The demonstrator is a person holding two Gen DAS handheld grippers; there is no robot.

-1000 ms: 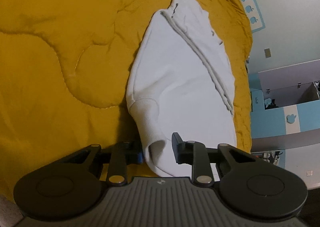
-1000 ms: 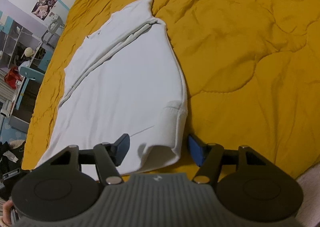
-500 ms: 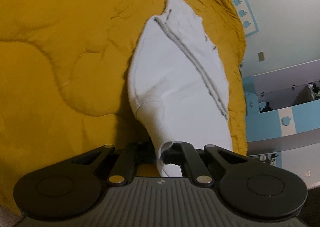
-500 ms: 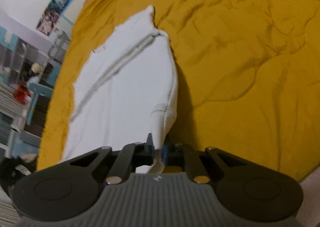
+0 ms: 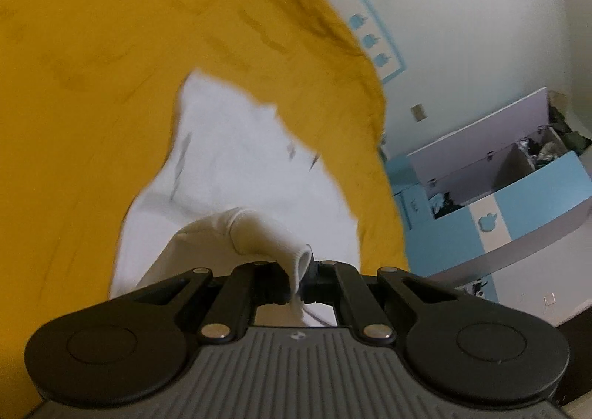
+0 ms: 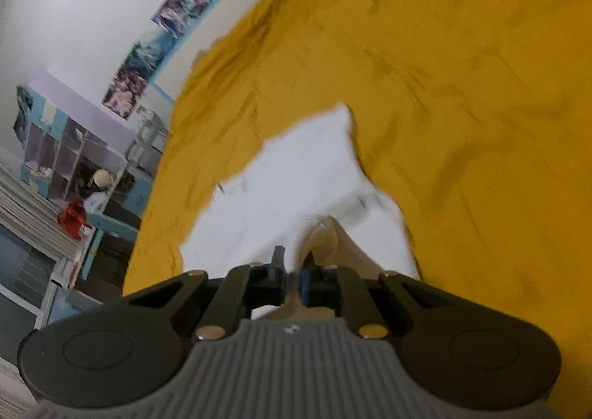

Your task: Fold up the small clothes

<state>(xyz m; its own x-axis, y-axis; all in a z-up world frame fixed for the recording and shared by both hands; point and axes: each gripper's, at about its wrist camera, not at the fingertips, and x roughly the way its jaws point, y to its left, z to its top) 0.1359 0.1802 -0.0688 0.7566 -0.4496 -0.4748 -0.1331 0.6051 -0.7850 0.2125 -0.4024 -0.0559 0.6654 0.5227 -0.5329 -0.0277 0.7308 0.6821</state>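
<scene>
Garment: white garment [image 5: 236, 167] lies on the yellow quilt [image 5: 81, 93] of the bed, its far part flat on the cover and its near end raised into both claws; the frames are blurred, so fine seams cannot be read.
Left claw pose: left claw [image 5: 300, 280] points forward and slightly down over the bed, the view tilted so the wall and the blue-and-white storage unit [image 5: 518, 189] fill the right side.
Left claw state: clenched on a ribbed cuff of the white garment, the fabric pinched between the two jaws and rising off the quilt toward the camera.
Left claw change: a second ago its jaws stood apart on either side of the cuff, which lay on the quilt; half a second ago they had met on it; now the cuff is lifted and the garment looks shorter, its near part drawn up over the far part.
Right claw pose: right claw [image 6: 294, 280] aims across the bed toward the wall with posters [image 6: 162, 45], shelving [image 6: 63, 156] showing at far left.
Right claw state: clenched on the white garment [image 6: 296, 175], a fold of cloth caught between the black jaw and the blue-padded one.
Right claw change: a second ago it stood released around the garment's near corner; it has since shut and risen, and the far tip of the garment now sits nearer in view.
Quilt: yellow quilt [image 6: 462, 93] surrounds the garment on both sides.
</scene>
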